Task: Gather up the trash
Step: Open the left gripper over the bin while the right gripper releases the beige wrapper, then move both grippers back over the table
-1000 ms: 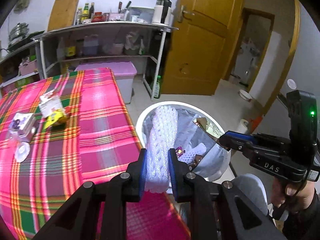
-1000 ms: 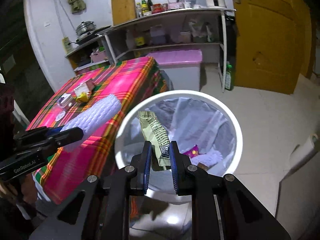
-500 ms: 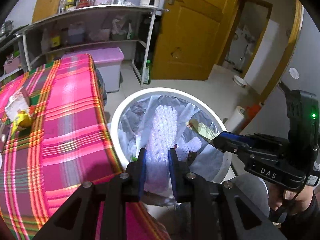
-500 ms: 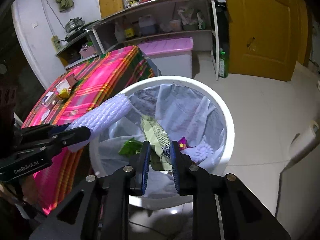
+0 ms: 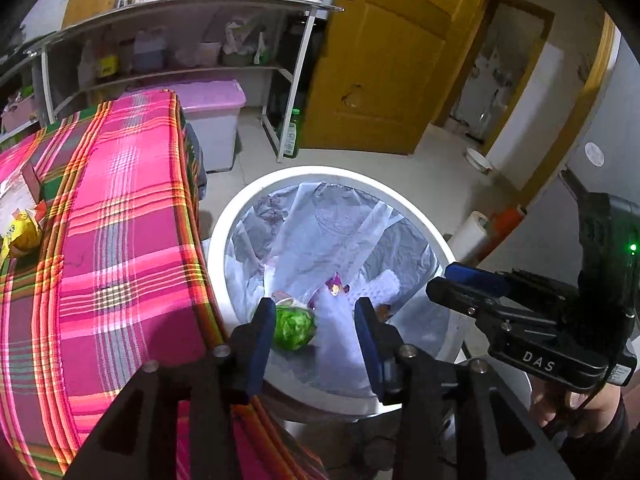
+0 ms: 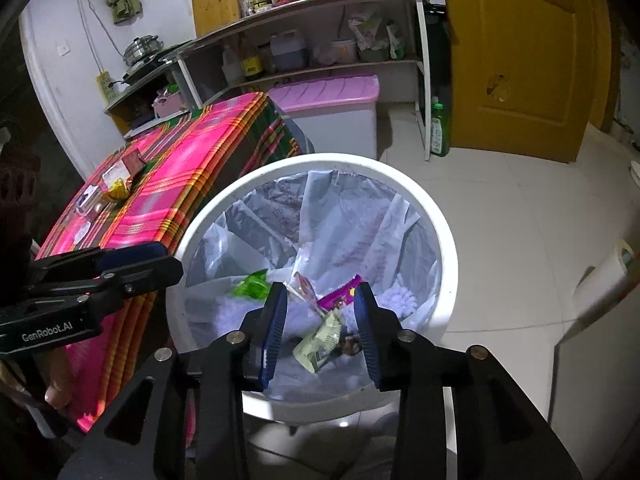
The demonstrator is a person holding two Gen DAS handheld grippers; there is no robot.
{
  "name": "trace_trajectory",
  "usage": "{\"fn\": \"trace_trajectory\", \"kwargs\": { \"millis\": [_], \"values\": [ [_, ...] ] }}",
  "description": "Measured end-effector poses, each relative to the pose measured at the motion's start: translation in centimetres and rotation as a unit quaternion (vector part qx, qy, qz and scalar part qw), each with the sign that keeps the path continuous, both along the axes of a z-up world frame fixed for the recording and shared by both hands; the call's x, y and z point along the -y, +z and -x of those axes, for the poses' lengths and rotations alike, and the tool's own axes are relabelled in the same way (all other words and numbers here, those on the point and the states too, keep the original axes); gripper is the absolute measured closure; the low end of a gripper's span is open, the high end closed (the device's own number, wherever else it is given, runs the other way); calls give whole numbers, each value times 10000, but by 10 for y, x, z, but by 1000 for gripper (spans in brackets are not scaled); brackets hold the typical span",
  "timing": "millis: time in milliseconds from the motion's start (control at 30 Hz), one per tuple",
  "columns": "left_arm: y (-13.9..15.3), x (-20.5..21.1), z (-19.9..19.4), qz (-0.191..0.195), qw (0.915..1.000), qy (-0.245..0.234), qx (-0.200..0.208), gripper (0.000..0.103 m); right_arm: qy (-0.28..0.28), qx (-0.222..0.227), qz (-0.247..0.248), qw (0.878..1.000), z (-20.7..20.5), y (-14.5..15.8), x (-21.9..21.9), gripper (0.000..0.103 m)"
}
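Observation:
A white round trash bin (image 5: 224, 232) (image 6: 448, 256) with a clear liner stands on the floor beside the table. Both grippers hang over it. My left gripper (image 5: 315, 326) is open and empty. My right gripper (image 6: 320, 320) is open and empty too. In the bin lie white foam netting (image 5: 340, 328), a green wrapper (image 5: 294, 326) (image 6: 252, 285), a purple wrapper (image 6: 340, 294) and an olive snack packet (image 6: 322, 340). More trash lies on the table: a yellow wrapper (image 5: 22, 236) (image 6: 118, 188) and small packets (image 6: 86, 200).
The table with a pink plaid cloth (image 5: 120, 240) (image 6: 180, 184) is left of the bin. A pink-lidded storage box (image 5: 212, 100), metal shelves (image 6: 320, 32) and a yellow door (image 5: 384, 60) stand behind. A paper roll (image 5: 468, 232) lies on the tiled floor.
Both grippers opened over the bin. The foam netting dropped from the left gripper and the olive packet from the right gripper into the bin.

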State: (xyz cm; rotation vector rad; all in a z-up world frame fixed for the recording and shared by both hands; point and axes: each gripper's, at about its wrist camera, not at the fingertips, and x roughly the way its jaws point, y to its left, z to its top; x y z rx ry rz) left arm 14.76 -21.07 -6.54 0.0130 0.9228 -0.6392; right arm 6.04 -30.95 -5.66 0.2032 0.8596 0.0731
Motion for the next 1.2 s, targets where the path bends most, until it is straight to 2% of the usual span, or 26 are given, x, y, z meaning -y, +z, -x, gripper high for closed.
{"fn": "trace_trajectory", "kwargs": {
  "millis": [467, 933, 967, 1033, 1067, 1200],
  "values": [
    [34, -34, 30, 290, 9983, 221, 452, 62, 320, 426, 1, 9986, 24, 37, -34, 67],
    [48, -99, 57, 155, 9920, 948, 819, 62, 826, 492, -235, 9951, 28, 48, -81, 67],
    [49, -104, 59, 151, 9914, 1003, 831, 62, 870, 490, -245, 9947, 27, 49, -85, 66],
    [49, -113, 61, 134, 9897, 1141, 860, 62, 950, 500, -246, 9939, 26, 50, -91, 56],
    [49, -120, 62, 133, 9886, 1225, 867, 62, 981, 507, -237, 9936, 25, 51, -95, 55],
    [47, -141, 65, 124, 9849, 1488, 880, 62, 1112, 522, -205, 9922, 19, 55, -108, 54]
  ]
}}
